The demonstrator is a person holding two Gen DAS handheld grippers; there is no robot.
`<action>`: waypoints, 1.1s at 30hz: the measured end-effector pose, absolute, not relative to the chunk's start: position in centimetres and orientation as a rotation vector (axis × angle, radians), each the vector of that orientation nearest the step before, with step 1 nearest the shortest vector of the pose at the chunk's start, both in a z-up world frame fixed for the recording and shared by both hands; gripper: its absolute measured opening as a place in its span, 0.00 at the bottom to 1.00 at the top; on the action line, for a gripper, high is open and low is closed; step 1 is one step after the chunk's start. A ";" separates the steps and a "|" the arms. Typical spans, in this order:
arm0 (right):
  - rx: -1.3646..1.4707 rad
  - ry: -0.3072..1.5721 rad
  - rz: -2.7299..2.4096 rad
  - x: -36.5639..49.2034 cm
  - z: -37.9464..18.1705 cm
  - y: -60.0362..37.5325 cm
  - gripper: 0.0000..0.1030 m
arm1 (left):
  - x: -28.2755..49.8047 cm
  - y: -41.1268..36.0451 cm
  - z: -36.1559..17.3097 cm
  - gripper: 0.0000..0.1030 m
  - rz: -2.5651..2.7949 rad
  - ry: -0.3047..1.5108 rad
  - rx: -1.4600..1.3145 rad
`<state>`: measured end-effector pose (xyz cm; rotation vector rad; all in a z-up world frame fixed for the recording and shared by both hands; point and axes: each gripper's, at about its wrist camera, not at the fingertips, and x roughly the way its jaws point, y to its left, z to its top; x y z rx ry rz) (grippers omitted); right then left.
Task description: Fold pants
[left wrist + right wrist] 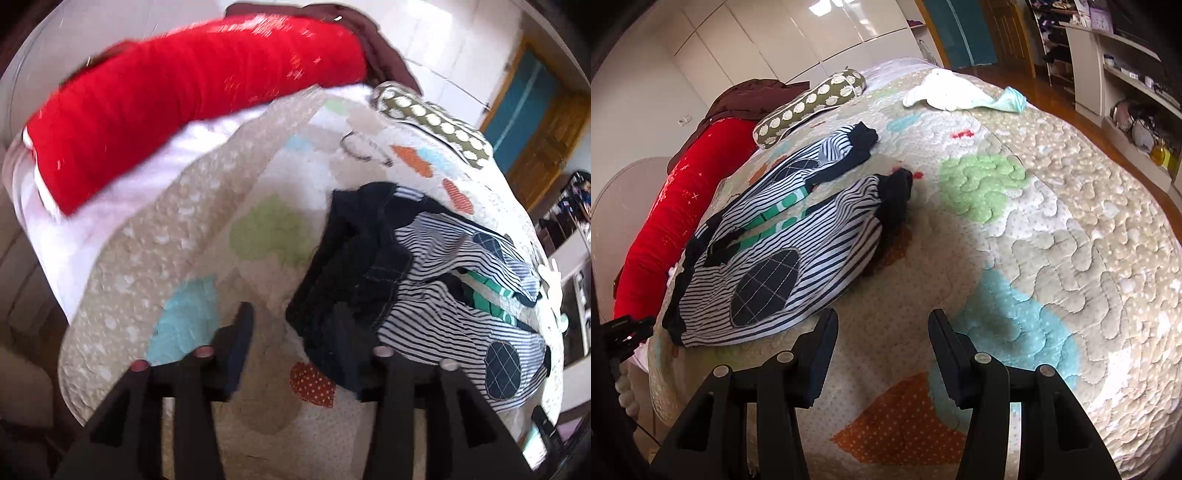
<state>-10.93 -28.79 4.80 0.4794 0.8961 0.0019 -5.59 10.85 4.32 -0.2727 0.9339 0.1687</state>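
Navy-and-white striped pants (443, 266) with dark knee patches lie crumpled on the quilted bed cover (177, 229). Their dark waistband is bunched toward my left gripper (293, 317). That gripper stands open just above the cover. Its right finger (343, 332) is in front of the dark waistband cloth, and only quilt shows between the jaws. In the right wrist view the pants (798, 240) lie at the left, with both dark cuffs pointing away. My right gripper (882, 315) is open over bare quilt, with its left finger (827, 336) beside the nearer leg.
A long red bolster (184, 92) and an olive spotted pillow (812, 103) lie along the far side of the bed, with brown cloth (746, 96) behind them. Small white and pale-blue garments (960, 92) sit at the far edge. Shelves (1126, 74) stand to the right.
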 end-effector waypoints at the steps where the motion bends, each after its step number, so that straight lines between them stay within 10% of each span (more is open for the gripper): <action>1: 0.481 0.895 0.004 -10.8 4.7 -28.9 0.54 | -5.4 10.4 4.5 0.48 0.153 0.930 -0.249; 33: -0.237 0.977 0.142 18.8 6.0 -23.0 0.69 | 17.4 0.3 0.6 0.49 -0.209 1.058 0.189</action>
